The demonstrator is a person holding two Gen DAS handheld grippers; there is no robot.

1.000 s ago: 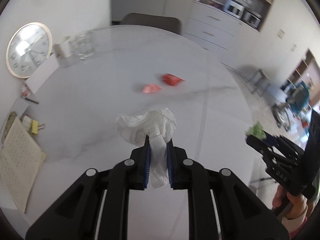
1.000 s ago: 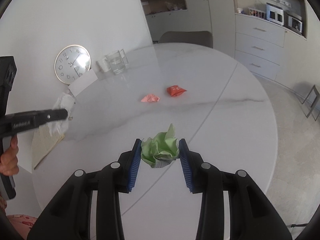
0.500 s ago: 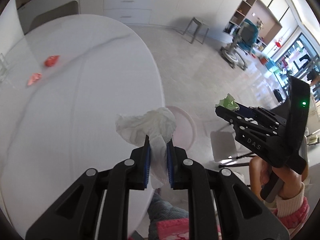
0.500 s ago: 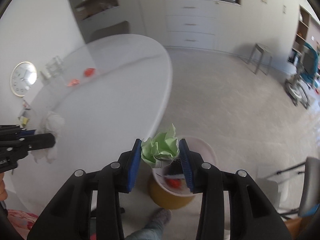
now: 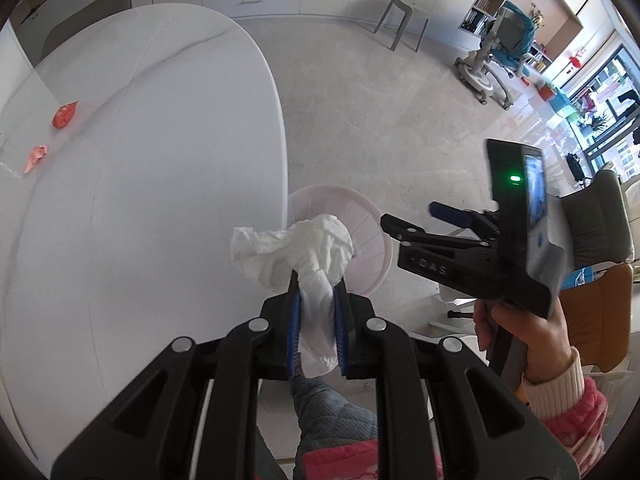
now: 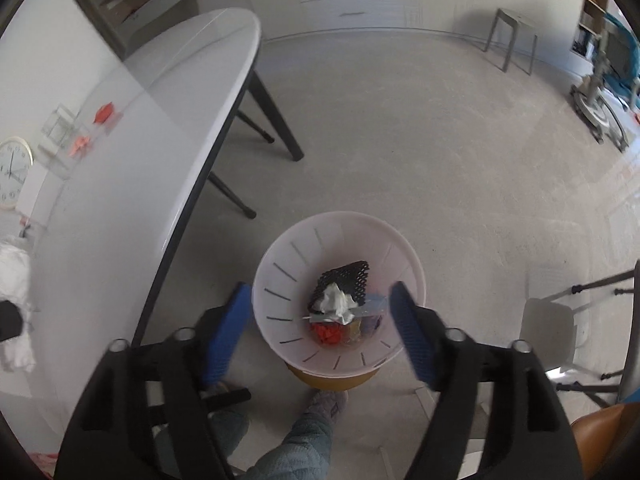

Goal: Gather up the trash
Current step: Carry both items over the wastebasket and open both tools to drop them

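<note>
My left gripper is shut on a crumpled white tissue, just past the edge of the white table and beside the round pale trash bin. My right gripper hangs over the bin's rim. Its jaws are opening and nothing is between them. A pale crumpled wad lies inside on a black mesh piece and red scraps. In the left wrist view, a hand holds the right gripper level with the bin. A red wrapper and a pink wrapper lie on the table.
Black table legs stand left of the bin. A person's slippered foot is just in front of it. There is a grey stool far back, a chair at right, and a clock and a glass by the wall.
Both grippers swung from over the table down to the bin on the floor. The right jaws spread and the green paper wad left them. The left gripper kept hold of the tissue.
</note>
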